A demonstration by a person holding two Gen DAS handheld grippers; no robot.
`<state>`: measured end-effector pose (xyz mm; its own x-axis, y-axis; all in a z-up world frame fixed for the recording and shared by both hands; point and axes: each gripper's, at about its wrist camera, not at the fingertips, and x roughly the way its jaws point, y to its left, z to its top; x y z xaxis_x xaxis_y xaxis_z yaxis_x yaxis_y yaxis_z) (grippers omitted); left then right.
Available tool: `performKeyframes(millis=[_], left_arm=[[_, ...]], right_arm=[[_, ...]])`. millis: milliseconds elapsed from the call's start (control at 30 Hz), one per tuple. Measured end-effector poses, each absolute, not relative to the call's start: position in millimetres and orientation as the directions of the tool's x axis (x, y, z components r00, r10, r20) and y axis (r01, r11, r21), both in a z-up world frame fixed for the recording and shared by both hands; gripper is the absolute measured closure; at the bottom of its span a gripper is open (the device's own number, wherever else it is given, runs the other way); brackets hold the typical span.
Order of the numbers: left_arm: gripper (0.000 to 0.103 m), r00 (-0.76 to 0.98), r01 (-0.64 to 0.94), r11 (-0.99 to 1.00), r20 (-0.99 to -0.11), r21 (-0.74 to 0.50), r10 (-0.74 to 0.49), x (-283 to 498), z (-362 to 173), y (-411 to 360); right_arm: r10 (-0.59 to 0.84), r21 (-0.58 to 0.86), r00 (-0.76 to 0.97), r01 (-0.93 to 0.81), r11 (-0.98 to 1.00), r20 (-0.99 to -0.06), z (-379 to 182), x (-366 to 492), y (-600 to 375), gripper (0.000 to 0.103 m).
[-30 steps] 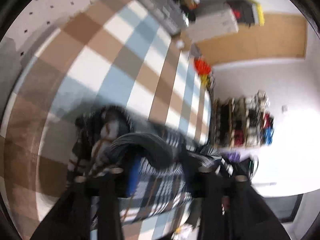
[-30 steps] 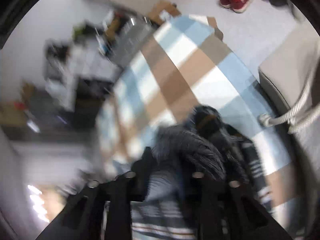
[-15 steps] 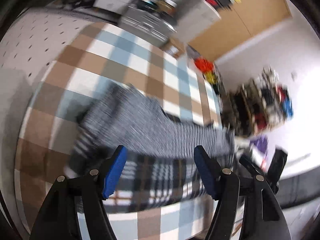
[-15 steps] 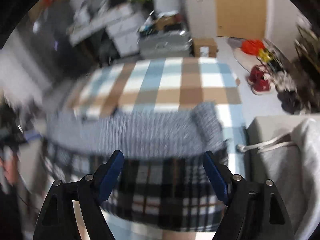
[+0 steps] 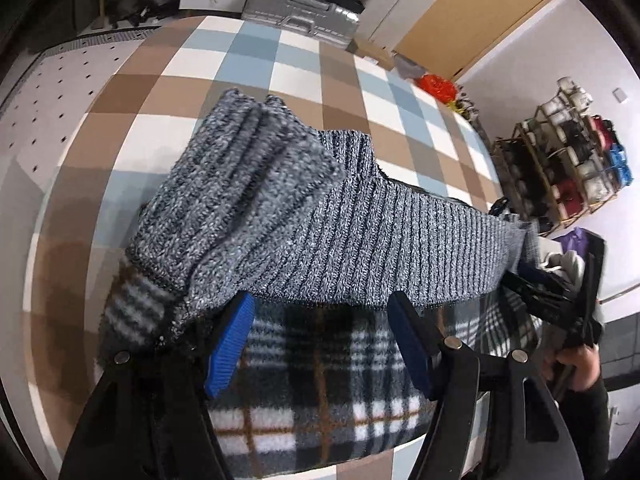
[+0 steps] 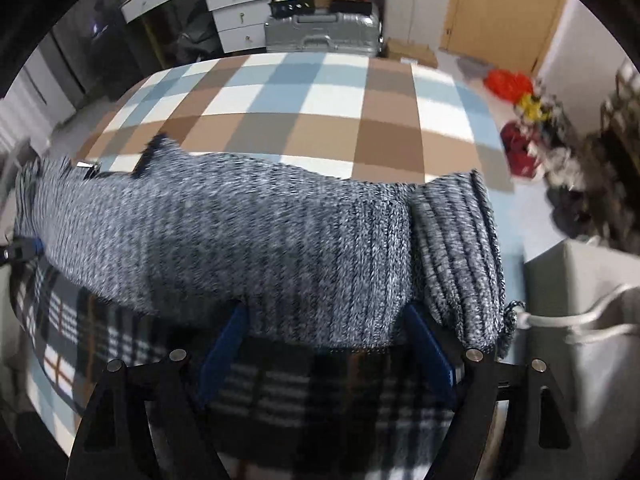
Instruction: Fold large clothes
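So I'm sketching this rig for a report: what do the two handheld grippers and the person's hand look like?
Both the left gripper and the right gripper have black angular frames with cut-out slots, silver round rivets at the joints, and ribbed blue pads lining the fingers. No cables show. In the left wrist view, the person's bare hand emerges from a dark sleeve.

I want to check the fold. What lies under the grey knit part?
Under the grey knit part a dark plaid fabric shows, on the checked cover. Anything deeper is covered.
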<state>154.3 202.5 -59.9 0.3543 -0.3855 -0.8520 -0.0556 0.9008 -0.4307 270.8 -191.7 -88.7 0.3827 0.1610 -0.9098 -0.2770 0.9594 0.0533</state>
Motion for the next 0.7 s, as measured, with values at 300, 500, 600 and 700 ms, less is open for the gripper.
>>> performKeyframes(millis=[300,500,600,700], left_arm=[[0.039,0.382,-0.025,0.897,-0.833,-0.442,-0.400,135,-55,196],[0.038,0.385,0.072,0.929,-0.849,-0.363,-0.361,108,-16,161],[0.038,0.380,0.164,0.937,-0.857,-0.308,-0.349,93,-11,133],[0.038,0.342,0.176,0.959,-0.899,-0.223,-0.272,93,-31,119]], right_arm=[[0.133,0.020,0.386,-0.284,0.958,-0.913,-89,262,-181,0.013],[0.258,0.095,0.486,-0.336,0.937,-0.835,-45,214,-181,0.013],[0.271,0.036,0.509,-0.424,0.905,-0.817,-35,182,-157,0.013],[0.184,-0.081,0.512,-0.452,0.889,-0.839,-51,168,-132,0.012]])
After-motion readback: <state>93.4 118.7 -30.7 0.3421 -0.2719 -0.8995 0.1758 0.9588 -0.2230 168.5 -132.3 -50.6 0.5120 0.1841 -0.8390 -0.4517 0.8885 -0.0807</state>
